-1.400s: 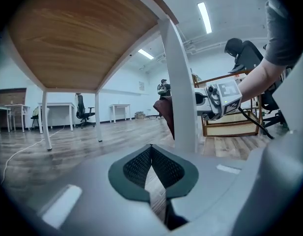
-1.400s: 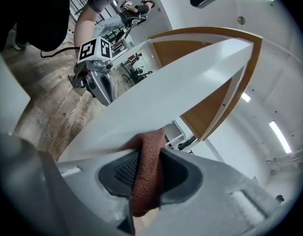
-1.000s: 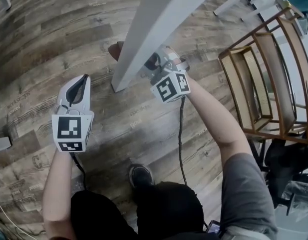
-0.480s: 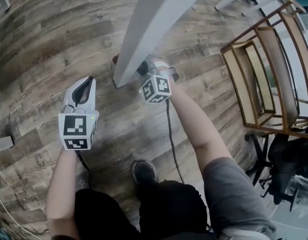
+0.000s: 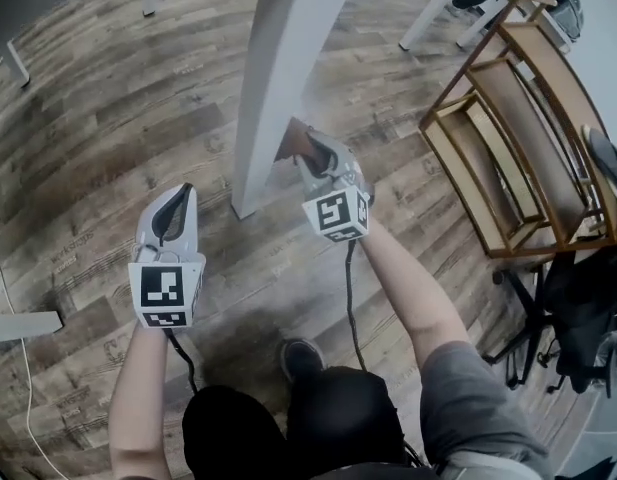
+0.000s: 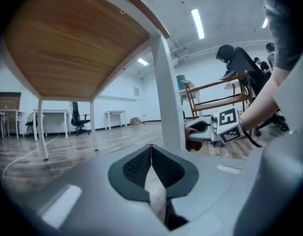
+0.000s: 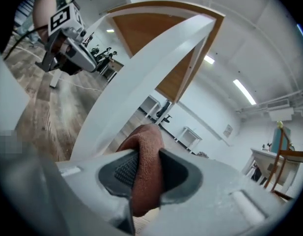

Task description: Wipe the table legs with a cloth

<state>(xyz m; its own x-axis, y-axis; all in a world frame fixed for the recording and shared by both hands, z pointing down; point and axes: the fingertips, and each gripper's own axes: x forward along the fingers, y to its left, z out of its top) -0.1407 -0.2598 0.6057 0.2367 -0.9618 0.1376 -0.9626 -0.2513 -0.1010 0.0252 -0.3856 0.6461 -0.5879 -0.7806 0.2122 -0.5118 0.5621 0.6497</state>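
Cloth (image 7: pixel 143 178), clamped in right gripper (image 5: pixel 308 154), touches table leg (image 7: pixel 141 75).

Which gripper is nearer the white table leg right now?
Right. The right gripper holds the cloth against the table leg near its foot; the left gripper, shut and empty, hangs apart on the leg's other side.

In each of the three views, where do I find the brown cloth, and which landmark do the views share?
Head view: the brown cloth is near the centre, at the white table leg, in front of the right gripper.
Left gripper view: right of centre, beside the leg.
Right gripper view: low centre, clamped between the jaws.
Shared landmark: the white table leg.
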